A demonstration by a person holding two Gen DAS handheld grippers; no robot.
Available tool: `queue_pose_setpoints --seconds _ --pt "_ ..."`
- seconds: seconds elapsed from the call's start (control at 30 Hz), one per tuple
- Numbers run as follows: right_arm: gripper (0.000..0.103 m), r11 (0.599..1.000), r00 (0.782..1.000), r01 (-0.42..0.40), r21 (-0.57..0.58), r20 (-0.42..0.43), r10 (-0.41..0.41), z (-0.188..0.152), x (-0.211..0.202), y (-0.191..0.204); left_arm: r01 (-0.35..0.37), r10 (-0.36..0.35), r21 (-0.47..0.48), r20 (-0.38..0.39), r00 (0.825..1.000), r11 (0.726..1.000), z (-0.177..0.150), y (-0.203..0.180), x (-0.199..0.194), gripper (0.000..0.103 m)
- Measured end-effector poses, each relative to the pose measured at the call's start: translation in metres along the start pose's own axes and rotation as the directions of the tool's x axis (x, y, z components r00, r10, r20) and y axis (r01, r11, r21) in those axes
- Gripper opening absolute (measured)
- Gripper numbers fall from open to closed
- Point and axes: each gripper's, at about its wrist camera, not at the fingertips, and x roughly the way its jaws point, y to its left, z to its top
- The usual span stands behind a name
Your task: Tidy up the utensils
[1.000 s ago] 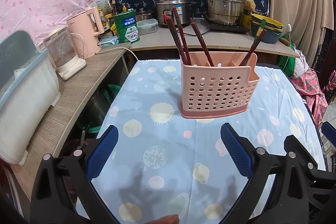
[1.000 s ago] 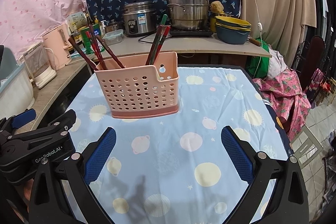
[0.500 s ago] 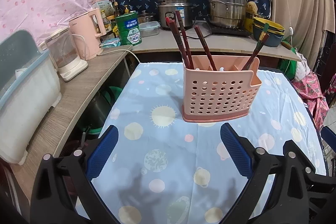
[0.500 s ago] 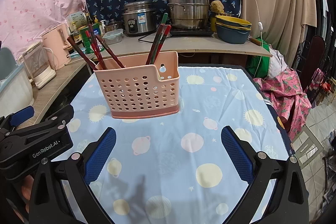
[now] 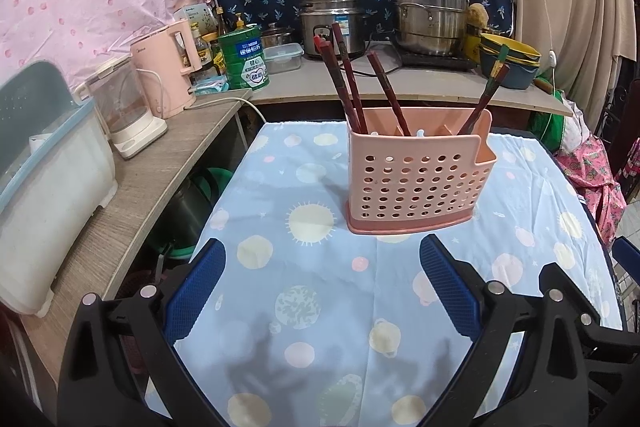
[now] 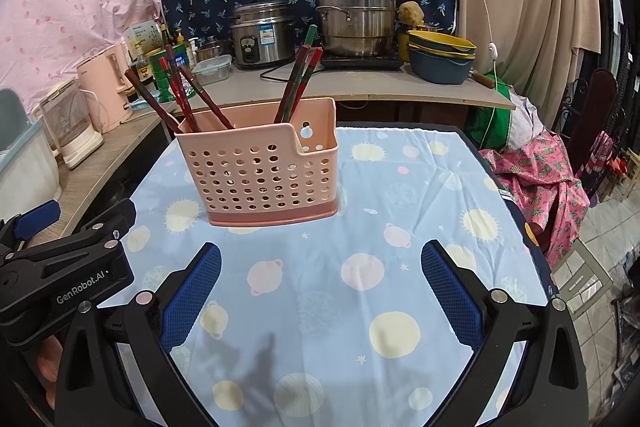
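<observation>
One pink holder [image 5: 418,171] with round holes stands upright on the desk [image 5: 320,291], which has a light blue cloth printed with planets and suns. Holder sits toward the far middle of the desk, ahead of both tools, touching neither. In the right wrist view the holder [image 6: 262,171] is left of centre

Chopsticks counted: left group [image 5: 352,87] shows about four dark red sticks leaning left out of the holder's left end, exact count unclear as they overlap. Right group [image 5: 486,95] is two sticks leaning right, one with a green tip. In the right wrist view the left group [image 6: 178,95] fans out, the right group [image 6: 298,83] stands closer to upright

Left tool [image 5: 322,267] released, blue pads spread wide, nothing between them, low over the near edge of the desk. Right tool [image 6: 320,269] likewise released and empty. From the right wrist view the left tool's black body [image 6: 68,267] is at the left edge, just off the desk

Behind: one pink kettle [image 5: 170,75], one green tin [image 5: 244,63], one rice cooker [image 5: 334,23], one steel steamer pot [image 5: 430,9], stacked bowls [image 5: 508,61]

Against a second ago: holder and chopsticks unchanged, both tools stay spread; left camera has shifted slightly, holder now sits a bit further right in its view
</observation>
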Motion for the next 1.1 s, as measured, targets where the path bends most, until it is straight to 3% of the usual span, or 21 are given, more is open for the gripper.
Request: queue_pose_setpoints --seconds 1.1 --pt "0.097 1.000 1.000 0.009 0.003 0.003 -0.009 0.0020 0.0001 -0.0008 0.010 -0.010 0.010 -0.008 1.000 1.000 0.0001 -0.0021 0.0045 0.093"
